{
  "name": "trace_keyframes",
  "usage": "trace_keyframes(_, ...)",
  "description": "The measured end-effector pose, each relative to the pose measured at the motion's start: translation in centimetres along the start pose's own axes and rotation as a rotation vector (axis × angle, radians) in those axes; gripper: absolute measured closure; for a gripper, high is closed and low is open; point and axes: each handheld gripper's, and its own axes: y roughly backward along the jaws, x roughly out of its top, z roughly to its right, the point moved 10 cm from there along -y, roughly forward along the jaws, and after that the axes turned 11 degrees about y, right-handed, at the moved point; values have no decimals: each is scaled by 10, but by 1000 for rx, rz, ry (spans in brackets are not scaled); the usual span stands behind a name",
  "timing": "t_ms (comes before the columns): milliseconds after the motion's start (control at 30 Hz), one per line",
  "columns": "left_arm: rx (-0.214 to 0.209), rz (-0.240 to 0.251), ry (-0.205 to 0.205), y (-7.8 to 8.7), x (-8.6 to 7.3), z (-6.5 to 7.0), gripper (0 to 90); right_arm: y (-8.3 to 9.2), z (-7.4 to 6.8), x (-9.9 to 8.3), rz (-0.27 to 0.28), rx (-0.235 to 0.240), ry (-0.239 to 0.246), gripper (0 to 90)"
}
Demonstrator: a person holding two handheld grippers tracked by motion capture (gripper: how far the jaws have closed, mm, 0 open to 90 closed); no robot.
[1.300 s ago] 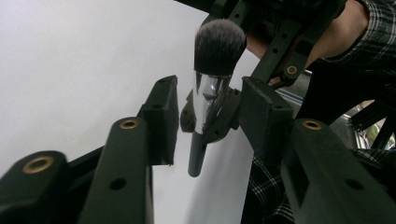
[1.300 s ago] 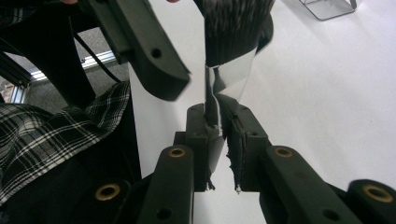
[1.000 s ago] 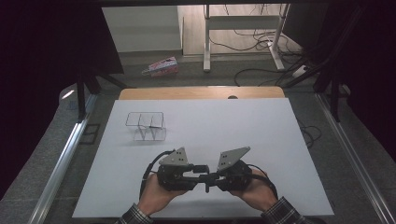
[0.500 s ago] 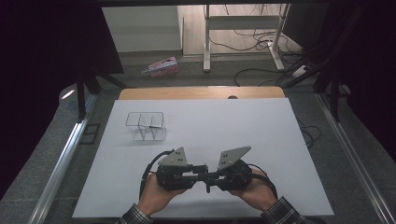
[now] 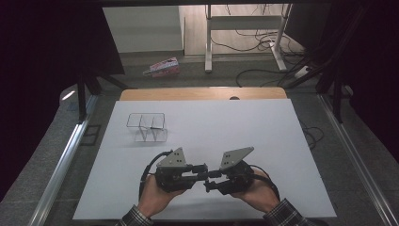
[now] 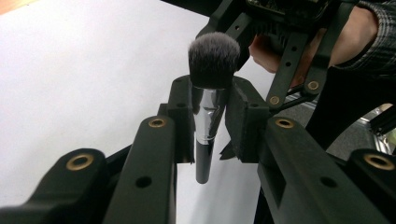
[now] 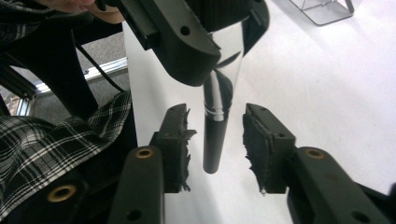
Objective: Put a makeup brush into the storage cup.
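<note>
Left gripper [image 6: 210,121] clamped on a makeup brush [image 6: 208,112], pads pressing the shiny metal ferrule from both sides, grey-tipped bristles standing clear above the fingertips, black handle hanging down between the jaws. Right gripper [image 7: 215,133] just opened, jaws spread with daylight on either side of the brush's black handle end, worn pads not touching it. Brush held in the air above the white table [image 5: 235,122], bridging the two grippers, handle toward the right one. Seen from above: both grippers nose to nose near the front edge of the table, left gripper [image 5: 200,170] and right gripper [image 5: 209,181] almost meeting, each gripped by a hand, plaid cuffs at the bottom. Farther back and to the left on the table, well apart from the hands, a clear two-compartment holder [image 5: 148,126].
</note>
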Motion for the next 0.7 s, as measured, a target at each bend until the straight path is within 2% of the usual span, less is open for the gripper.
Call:
trace_keyframes(233,38,6,-2,5,1,-4,734,2,3,-2,2,-18,-16,453)
trace_keyframes(333,55,14,-1,7,1,-7,734,2,4,-5,-3,-26,-21,372)
trace_keyframes(467,72,15,-2,9,1,-10,735,2,8,-8,-9,-60,-25,243)
trace_keyframes(633,93,17,-2,12,1,-14,734,2,13,-10,-4,-93,-56,75)
trace_keyframes(700,104,19,-2,13,0,-16,735,1,16,-12,-7,-123,-69,42)
